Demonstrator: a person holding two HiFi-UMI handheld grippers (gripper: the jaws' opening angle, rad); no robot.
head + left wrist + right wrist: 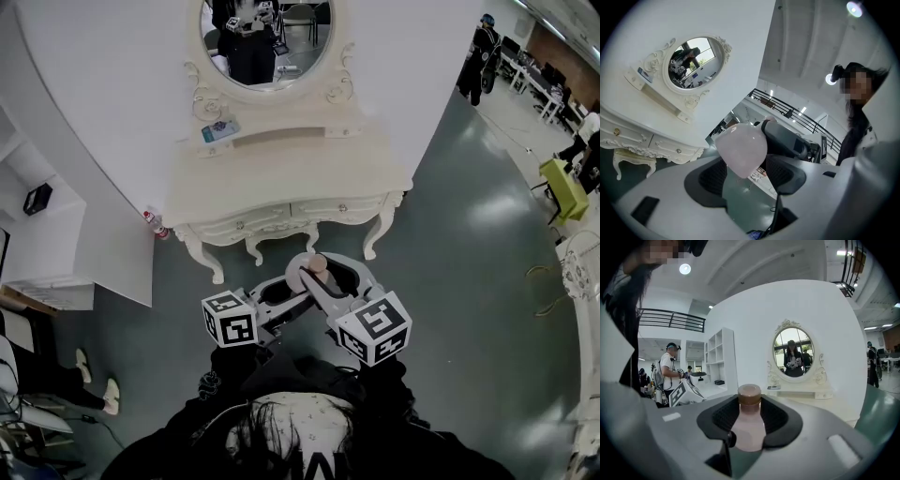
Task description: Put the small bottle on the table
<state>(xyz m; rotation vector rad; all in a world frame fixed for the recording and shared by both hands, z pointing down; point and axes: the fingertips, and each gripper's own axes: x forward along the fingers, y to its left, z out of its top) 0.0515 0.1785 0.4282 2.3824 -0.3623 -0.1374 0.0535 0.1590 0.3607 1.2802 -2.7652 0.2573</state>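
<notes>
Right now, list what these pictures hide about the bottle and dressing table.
Head view: jaws cover the small bottle except its cap.
Head view: blue flat item on the dressing table is too small to identify.
Right gripper view: the right gripper hides the table's legs.

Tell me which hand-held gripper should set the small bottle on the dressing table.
Right. The right hand-held gripper clamps the small bottle upright and faces the dressing table. The left hand-held gripper has its jaws open at the bottle's base, not pressing it.
</notes>
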